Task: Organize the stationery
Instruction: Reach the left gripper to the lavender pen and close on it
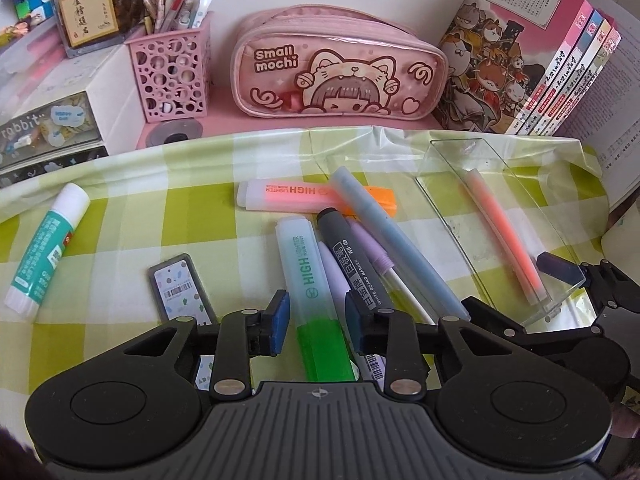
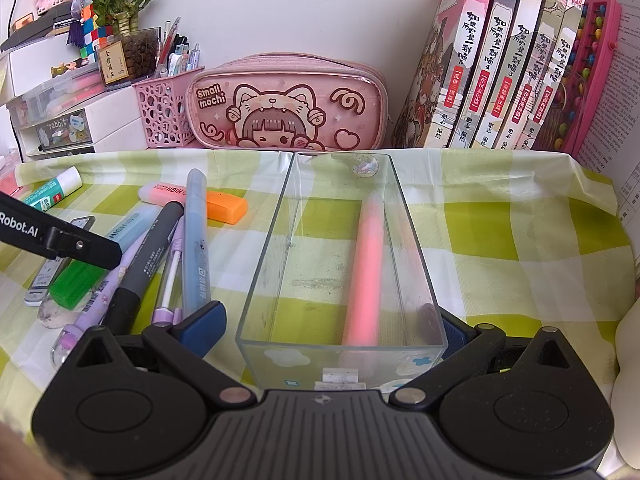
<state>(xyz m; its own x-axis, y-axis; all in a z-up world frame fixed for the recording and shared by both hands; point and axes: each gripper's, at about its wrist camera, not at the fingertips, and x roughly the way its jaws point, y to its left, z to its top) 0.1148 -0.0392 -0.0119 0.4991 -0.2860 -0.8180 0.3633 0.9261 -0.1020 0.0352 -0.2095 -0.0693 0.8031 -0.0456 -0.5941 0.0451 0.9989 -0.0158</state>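
Green highlighter (image 1: 316, 300), lower centre among loose pens, between left gripper (image 1: 316, 320) pads not visibly pressing: close squarely on barrel, lift clear; right gripper (image 2: 320, 332) spread around clear tray (image 2: 256, 280), lower centre, steadying.

Both cameras sit low and close, tilted down over the table (image 1: 120, 216), facing the far wall. The left view covers the pens (image 1: 360, 248), the right the tray (image 2: 340, 344); both share pens, tray, and pouch (image 2: 288, 104).

A glossy, creased, seemingly plastic tablecloth (image 1: 160, 208) lies under a clear, smooth tray (image 2: 416, 264) and frosted highlighter (image 1: 308, 280).
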